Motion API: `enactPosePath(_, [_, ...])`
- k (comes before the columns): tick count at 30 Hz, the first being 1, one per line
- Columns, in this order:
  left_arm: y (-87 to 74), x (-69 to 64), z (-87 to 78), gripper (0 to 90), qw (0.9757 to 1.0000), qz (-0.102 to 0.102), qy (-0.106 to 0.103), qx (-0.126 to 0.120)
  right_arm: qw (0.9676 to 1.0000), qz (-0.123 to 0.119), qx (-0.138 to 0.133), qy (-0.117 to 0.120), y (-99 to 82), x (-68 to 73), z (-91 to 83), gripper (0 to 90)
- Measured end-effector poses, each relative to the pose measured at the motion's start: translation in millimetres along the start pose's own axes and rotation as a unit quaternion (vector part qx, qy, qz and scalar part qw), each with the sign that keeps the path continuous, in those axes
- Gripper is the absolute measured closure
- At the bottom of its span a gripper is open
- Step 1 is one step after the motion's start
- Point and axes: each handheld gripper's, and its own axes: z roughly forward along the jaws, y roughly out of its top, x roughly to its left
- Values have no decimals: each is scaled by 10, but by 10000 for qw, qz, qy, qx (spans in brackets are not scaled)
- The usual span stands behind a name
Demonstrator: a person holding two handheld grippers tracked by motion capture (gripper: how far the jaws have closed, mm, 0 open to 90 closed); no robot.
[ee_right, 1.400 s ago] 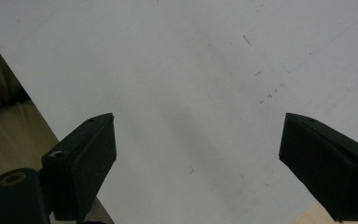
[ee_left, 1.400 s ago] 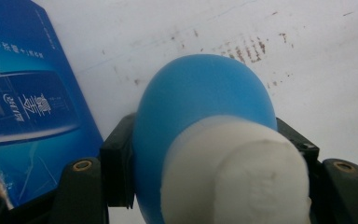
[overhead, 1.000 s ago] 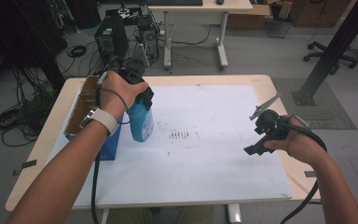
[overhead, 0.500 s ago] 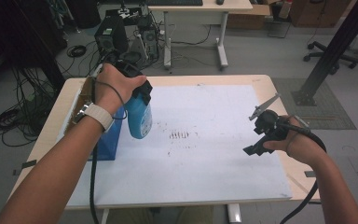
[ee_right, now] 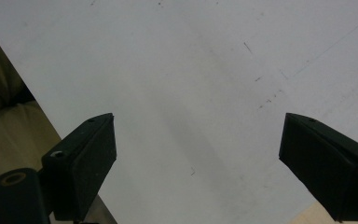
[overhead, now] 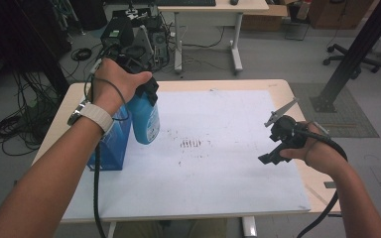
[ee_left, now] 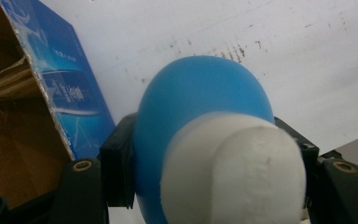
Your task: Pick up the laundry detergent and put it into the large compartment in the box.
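The table [overhead: 238, 85] has a light wooden top with rounded corners, its bare edge showing along the far side and at the right. A large white sheet [overhead: 218, 168] lies flat on it and covers most of the top, reaching the near edge. The sheet carries a cluster of small dark marks [overhead: 191, 144] near its middle, with scattered specks around them. At the left edge of the table stands an open blue cardboard box [overhead: 110, 148], resting partly on the sheet.

White print runs along the blue box [ee_left: 70, 88] just beside the left tool (too blurred to read); nothing else bears legible text.
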Motion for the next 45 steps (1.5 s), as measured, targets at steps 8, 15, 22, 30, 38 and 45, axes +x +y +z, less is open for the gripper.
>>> enactPosePath(8, [4,20,-164,374,10000,-35,51,-34,10000,-11,-5,-9,19,2,-5,111])
enactPosePath(15, [9,37,-300,374,10000,-49,-26,-56,10000,-32,-18,-5,41,5,-1,111])
enactPosePath(22, [-11,55,-395,374,9999,-94,42,-92,10000,-32,-20,4,41,-2,7,111])
enactPosePath(30, [-40,117,-513,374,9996,-222,73,-139,10000,-62,-62,-13,56,-5,-14,111])
enactPosePath(38, [-58,164,-608,374,9992,-336,103,-183,9999,-94,-85,3,87,8,-5,111])
enactPosePath(45, [-68,201,-691,374,9986,-447,95,-261,9999,-124,-90,10,108,10,0,111])
